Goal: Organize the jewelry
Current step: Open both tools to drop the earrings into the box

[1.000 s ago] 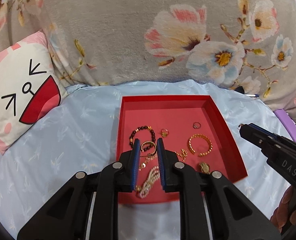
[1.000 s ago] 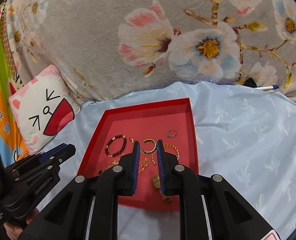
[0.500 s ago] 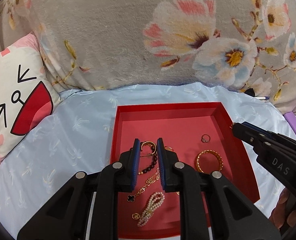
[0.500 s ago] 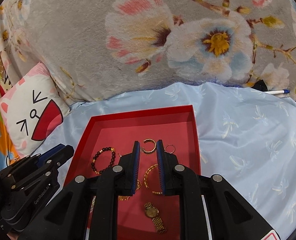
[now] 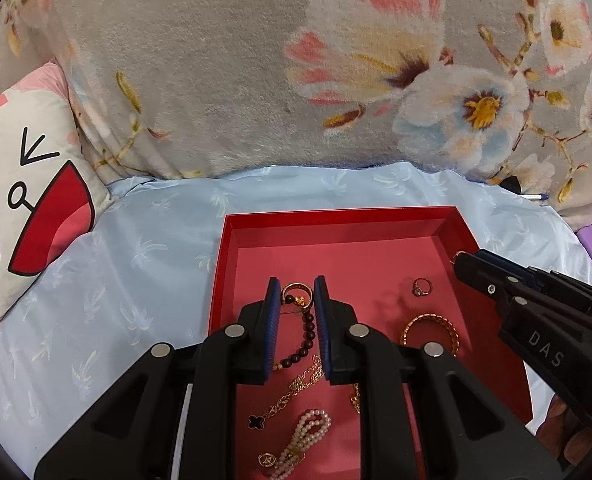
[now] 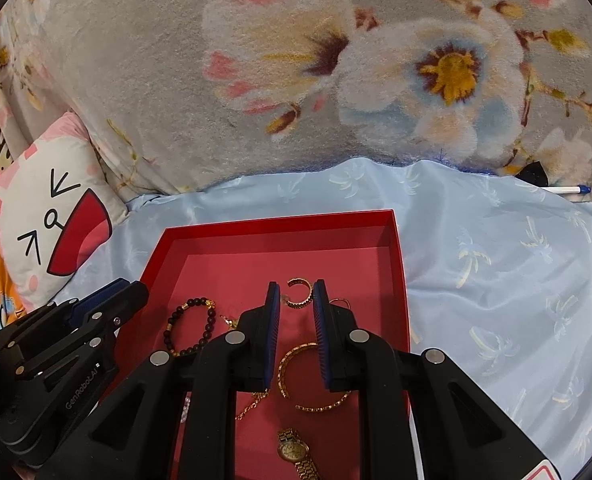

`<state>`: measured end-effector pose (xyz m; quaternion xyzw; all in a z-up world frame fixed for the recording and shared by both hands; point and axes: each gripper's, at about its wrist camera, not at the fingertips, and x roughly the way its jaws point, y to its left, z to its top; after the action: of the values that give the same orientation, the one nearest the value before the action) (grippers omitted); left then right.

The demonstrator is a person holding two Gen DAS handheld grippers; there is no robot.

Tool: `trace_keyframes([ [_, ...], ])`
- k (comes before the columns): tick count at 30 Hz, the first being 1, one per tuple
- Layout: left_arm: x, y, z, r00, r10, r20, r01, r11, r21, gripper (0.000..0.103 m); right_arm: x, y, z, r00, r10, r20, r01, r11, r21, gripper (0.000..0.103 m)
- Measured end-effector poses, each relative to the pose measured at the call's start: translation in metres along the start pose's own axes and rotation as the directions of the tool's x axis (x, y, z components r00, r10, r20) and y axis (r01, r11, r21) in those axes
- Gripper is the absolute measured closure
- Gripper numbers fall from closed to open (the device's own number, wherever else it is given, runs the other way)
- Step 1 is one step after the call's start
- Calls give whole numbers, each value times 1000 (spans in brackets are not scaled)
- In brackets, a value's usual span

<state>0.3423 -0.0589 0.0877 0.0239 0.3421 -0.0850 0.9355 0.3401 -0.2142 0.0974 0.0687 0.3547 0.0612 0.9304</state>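
Soft blue bedsheet [image 6: 496,264] lies under a red tray [image 6: 279,222], with a fuzzy flower blanket [image 6: 296,80] behind. Inside the tray, from left: a dark bead bracelet [image 6: 173,332], a gold open ring [image 6: 298,292], a twisted gold bangle [image 6: 285,368], and a gold watch [image 6: 293,452] nearest us. A pearl string [image 5: 304,436] is partly cut off. Left gripper [image 5: 296,288] and right gripper [image 6: 296,290] hover over the tray, both open and holding nothing.
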Motion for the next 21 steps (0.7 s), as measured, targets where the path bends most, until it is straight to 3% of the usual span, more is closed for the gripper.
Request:
trace_keyframes([
  [21, 26, -1, 1, 1000, -3, -17, 3, 1000, 1, 86, 27, 4, -4, 999, -25, -35, 24, 999, -26, 87],
])
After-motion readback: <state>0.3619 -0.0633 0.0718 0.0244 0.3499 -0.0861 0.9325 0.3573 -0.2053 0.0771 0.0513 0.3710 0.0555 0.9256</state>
